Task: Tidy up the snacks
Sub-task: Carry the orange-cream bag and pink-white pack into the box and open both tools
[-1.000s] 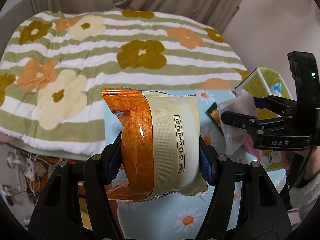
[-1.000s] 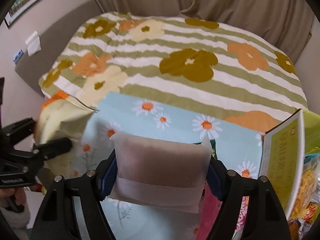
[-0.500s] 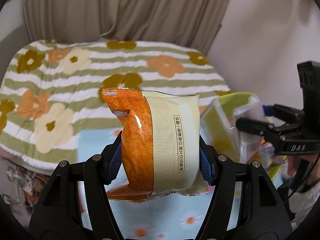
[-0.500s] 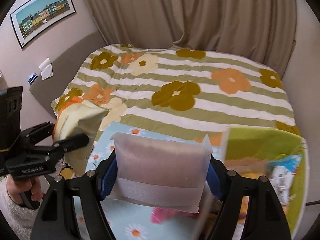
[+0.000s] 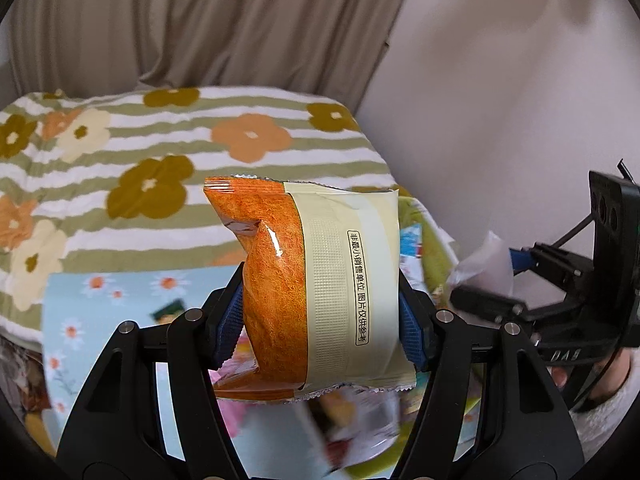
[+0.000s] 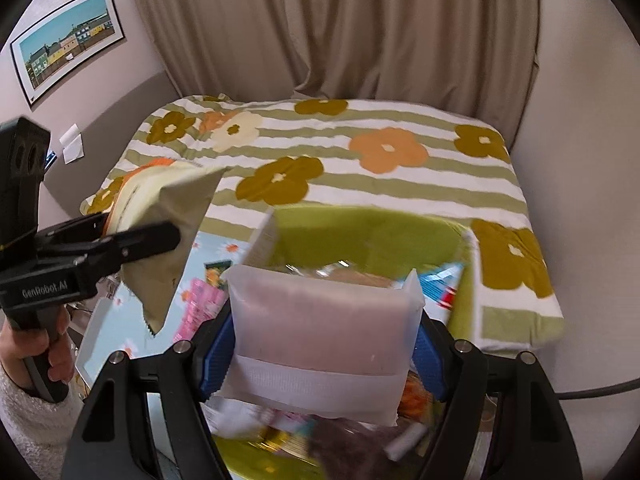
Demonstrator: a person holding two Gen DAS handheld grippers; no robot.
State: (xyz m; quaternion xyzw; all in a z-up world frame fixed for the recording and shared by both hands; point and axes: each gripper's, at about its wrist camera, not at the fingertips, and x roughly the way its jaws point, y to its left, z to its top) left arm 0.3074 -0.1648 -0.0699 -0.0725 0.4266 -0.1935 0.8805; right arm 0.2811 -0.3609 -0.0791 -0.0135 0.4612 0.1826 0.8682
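My left gripper (image 5: pixel 320 320) is shut on an orange and cream snack packet (image 5: pixel 316 284), held upright between its blue pads. My right gripper (image 6: pixel 320 344) is shut on a frosted white pouch with pinkish filling (image 6: pixel 324 332). Both hang above a green open-topped box (image 6: pixel 360 232) that holds several blurred snack packs. In the left wrist view the right gripper (image 5: pixel 496 280) and its pouch (image 5: pixel 486 258) appear at the right. In the right wrist view the left gripper (image 6: pixel 132 232) and its packet (image 6: pixel 168 216) appear at the left, over the daisy cloth.
A light blue daisy-print cloth (image 5: pixel 92 308) with a pink pack (image 6: pixel 200 308) and a small green pack (image 5: pixel 170 310) lies beside the box. Behind is a bed with a striped floral quilt (image 6: pixel 360 160), beige curtains (image 6: pixel 340 32) and a wall. A hand (image 6: pixel 36 344) in a fluffy white sleeve holds the left gripper.
Both grippers have swung to the right and risen with their packets still gripped. The green box has come from the right edge to beneath them, and more curtain and wall show.
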